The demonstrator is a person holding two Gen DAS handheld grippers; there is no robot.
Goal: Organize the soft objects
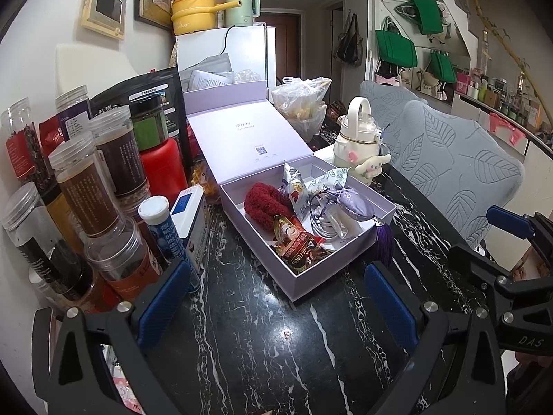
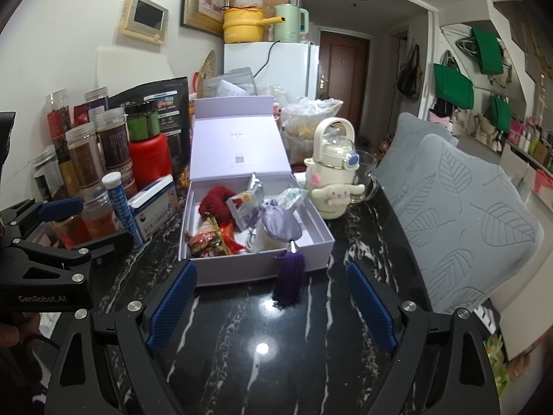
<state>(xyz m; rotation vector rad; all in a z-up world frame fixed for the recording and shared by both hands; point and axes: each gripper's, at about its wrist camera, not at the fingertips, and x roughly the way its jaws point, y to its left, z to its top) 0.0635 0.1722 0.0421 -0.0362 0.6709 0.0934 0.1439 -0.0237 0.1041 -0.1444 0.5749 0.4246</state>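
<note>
On the black, white-veined marble tabletop (image 2: pixel 242 314) stands an open pale lilac cardboard gift box (image 2: pixel 249 269), its hinged lid (image 2: pixel 238 145) leaning back on the far side. The soft things lie inside it: a dark red fuzzy knitted bundle (image 2: pixel 216 202) at the far left, a lavender satin sachet pouch (image 2: pixel 278 224) near the middle, and crinkly snack packets (image 2: pixel 211 240) in the near left corner. The pouch's purple silk tassel (image 2: pixel 290 280) spills over the box's near wall and onto the table.

The right gripper (image 2: pixel 271 307) hovers just short of the box, its blue-padded jaws wide apart and empty, the tassel hanging between them but untouched. The left gripper (image 1: pixel 276 306) is likewise spread wide with nothing in it, pointed at the box's near left corner.

Everything here looks light and limp. The satin pouch is probably slippery and will sag, so it is best pinched across its plump body or at the gathered neck; pulling on the tassel alone could strain its silver cap (image 2: pixel 293 247). The red knit should compress easily and grip well anywhere along its bulk. The foil packets likely crackle and slide, so a pinch on a sealed edge seems safest. A cream cartoon-dog water bottle (image 2: pixel 331 186) stands just right of the box, and plastic jars (image 2: pixel 86 159) crowd the left, so reaches should stay inside the box walls.
</note>
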